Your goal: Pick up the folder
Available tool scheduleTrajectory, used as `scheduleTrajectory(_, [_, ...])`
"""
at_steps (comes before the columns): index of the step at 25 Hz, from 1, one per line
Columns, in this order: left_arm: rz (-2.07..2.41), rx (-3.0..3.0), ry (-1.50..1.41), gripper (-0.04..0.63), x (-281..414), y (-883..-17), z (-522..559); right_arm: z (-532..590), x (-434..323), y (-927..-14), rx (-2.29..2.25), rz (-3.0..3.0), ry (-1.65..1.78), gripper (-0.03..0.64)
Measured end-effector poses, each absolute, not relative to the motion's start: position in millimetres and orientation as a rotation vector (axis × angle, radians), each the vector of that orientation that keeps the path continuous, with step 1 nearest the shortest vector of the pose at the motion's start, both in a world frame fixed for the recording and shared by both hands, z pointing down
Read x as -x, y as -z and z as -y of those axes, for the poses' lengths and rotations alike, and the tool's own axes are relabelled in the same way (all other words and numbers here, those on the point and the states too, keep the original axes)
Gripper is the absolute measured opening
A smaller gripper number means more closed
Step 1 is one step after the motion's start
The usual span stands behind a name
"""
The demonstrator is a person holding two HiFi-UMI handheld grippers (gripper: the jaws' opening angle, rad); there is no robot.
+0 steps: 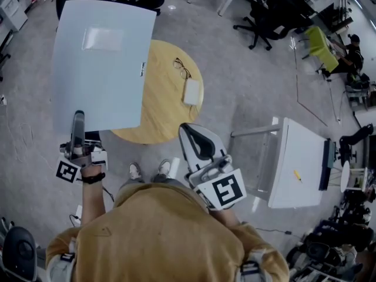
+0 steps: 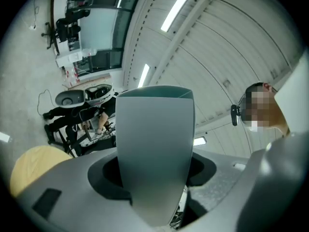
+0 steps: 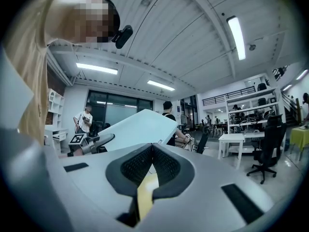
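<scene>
A large pale blue folder (image 1: 100, 63) hangs in the air over the left side of the round wooden table (image 1: 170, 110), tilted with its cover towards me. My left gripper (image 1: 78, 119) is shut on its near lower edge; in the left gripper view the folder (image 2: 154, 134) stands between the jaws and fills the middle. My right gripper (image 1: 191, 135) is held level above the table's near edge, shut and empty, with its pads together (image 3: 152, 149). From the right gripper view the raised folder (image 3: 137, 127) and the left gripper (image 3: 91, 141) show to the left.
A pair of glasses (image 1: 182, 68) and a small white flat object (image 1: 191, 91) lie on the table. To the right stands a white desk (image 1: 299, 163), with office chairs (image 1: 261, 16) and a yellow-green chair (image 1: 317, 43) farther back. People stand in the background (image 3: 86, 120).
</scene>
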State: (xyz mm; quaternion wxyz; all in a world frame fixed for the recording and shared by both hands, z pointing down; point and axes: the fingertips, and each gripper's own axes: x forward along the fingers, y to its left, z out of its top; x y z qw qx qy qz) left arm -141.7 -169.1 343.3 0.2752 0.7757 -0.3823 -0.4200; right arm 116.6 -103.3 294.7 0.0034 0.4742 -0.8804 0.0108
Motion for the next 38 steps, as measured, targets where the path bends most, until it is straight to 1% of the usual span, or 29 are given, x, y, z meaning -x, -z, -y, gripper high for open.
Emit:
scheduleTrajectory(16, [1.125, -2.242, 1.38, 0.279, 194.9, -211.3, 157.0, 128.7, -104.7, -257.4, -1.494, 2.826, 0.099, 0.0])
scheduleTrajectory(21, [1.133, -2.286, 1.462, 0.279, 211.3, -174.7, 143.7, 141.2, -105.2, -231.2, -1.546, 2.817, 0.22, 0.0])
scheduleTrajectory(25, [1.144, -2.299, 1.506, 0.279, 216.6, -168.3, 138.1, 150.9, -106.8, -208.7, -1.587, 2.854, 0.309, 0.0])
scheduleTrajectory(30, [1.143, -2.312, 1.542, 0.279, 216.8, -163.6, 134.0, 159.5, -112.4, -210.0, -1.585, 2.843, 0.369, 0.0])
scheduleTrajectory(38, [1.161, -2.304, 1.509, 0.279, 215.8, -166.2, 136.0, 166.5, -116.3, -205.0, -1.609, 2.823, 0.402, 0.0])
